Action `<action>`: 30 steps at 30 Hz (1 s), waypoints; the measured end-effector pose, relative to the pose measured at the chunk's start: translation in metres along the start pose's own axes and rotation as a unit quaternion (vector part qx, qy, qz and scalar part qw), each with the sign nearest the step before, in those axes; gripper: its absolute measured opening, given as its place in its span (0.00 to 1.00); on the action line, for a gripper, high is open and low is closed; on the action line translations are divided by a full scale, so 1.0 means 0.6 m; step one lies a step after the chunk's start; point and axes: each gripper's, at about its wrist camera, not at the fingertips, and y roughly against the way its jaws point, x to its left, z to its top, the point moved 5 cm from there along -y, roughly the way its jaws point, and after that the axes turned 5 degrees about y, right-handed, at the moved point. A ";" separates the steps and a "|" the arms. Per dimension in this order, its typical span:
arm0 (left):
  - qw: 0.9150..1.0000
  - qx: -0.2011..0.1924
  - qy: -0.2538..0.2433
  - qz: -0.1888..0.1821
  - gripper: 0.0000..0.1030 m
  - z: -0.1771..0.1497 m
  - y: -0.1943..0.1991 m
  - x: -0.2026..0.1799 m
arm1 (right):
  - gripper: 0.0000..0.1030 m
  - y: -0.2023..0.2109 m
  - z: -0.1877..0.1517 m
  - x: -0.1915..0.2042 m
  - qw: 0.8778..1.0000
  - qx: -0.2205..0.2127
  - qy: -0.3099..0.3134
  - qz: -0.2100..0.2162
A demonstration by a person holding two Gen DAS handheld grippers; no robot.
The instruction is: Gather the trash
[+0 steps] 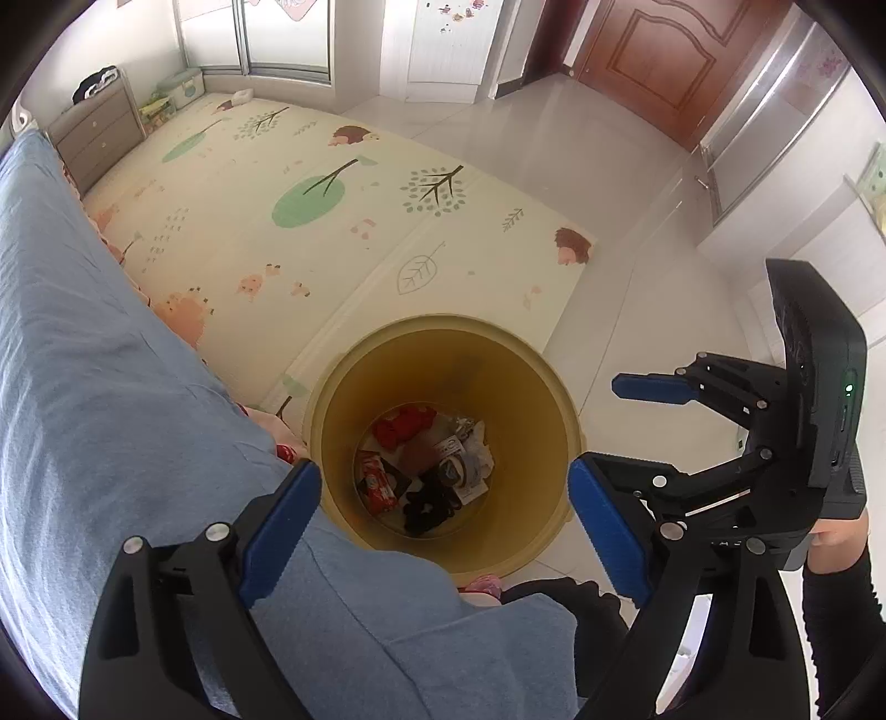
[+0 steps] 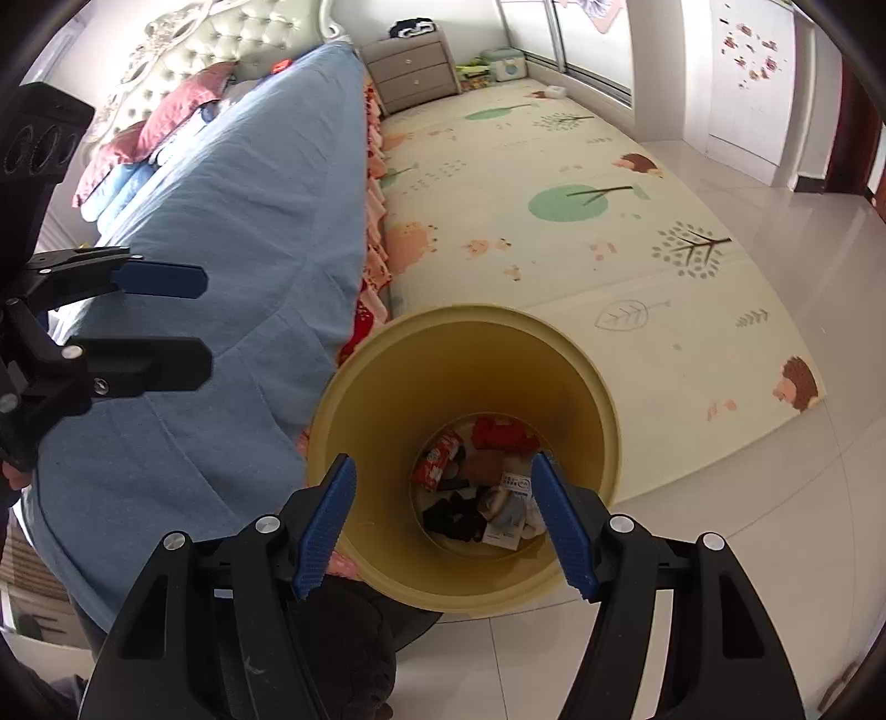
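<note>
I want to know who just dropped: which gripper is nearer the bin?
Too close to call. Left gripper and right gripper both hang open above the bin, side by side.

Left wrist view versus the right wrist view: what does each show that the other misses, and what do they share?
Only the left wrist view shows the brown wooden door and the silver fridge beside it.

Only the right wrist view shows the tufted headboard and the pillows at the head of the bed.

Both show the yellow bin with wrappers and other trash at its bottom, the blue bedspread, the play mat, and the left gripper and right gripper, both open and empty over the bin.
</note>
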 end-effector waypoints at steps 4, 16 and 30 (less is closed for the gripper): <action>1.000 -0.004 -0.002 0.000 0.88 0.002 -0.002 0.000 | 0.62 0.007 -0.002 0.001 1.000 0.001 0.000 -0.005; 1.000 -0.010 0.000 -0.007 0.88 0.002 0.006 0.001 | 0.62 0.035 -0.003 0.003 1.000 -0.015 -0.002 -0.014; 0.992 -0.121 0.035 -0.002 0.91 -0.024 0.121 0.034 | 0.63 0.143 0.035 0.107 0.990 -0.118 0.052 -0.049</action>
